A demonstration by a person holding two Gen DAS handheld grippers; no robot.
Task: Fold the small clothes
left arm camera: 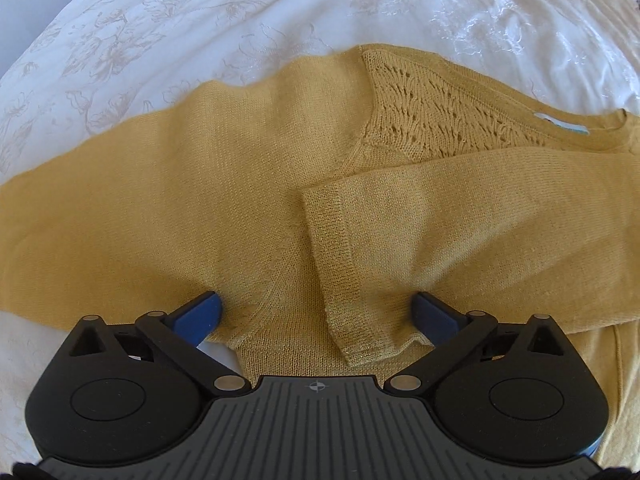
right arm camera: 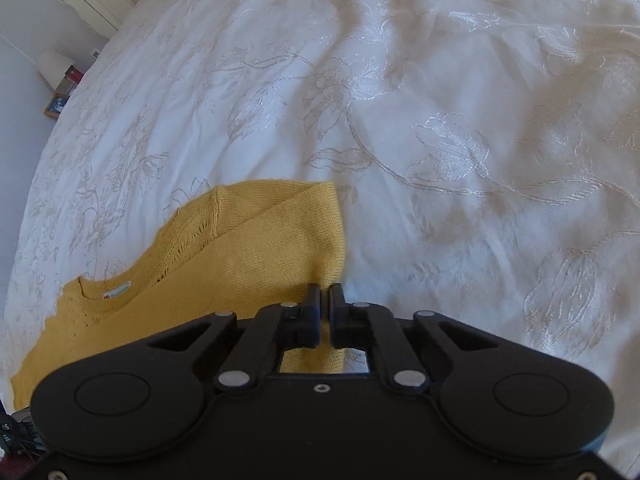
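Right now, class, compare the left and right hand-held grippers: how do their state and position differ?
The left hand-held gripper stands wide open, while the right hand-held gripper is closed to a thin slit. The left's blue fingers straddle a sleeve cuff of the yellow sweater; the right sits at the sweater's folded side edge, and whether it pinches fabric cannot be told. Both are black and over the white bedspread.

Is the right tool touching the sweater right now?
Touching. The right wrist view shows the right tool with its jaws shut on the folded edge of the yellow sweater; knit fabric runs right up between the tips with no gap showing.
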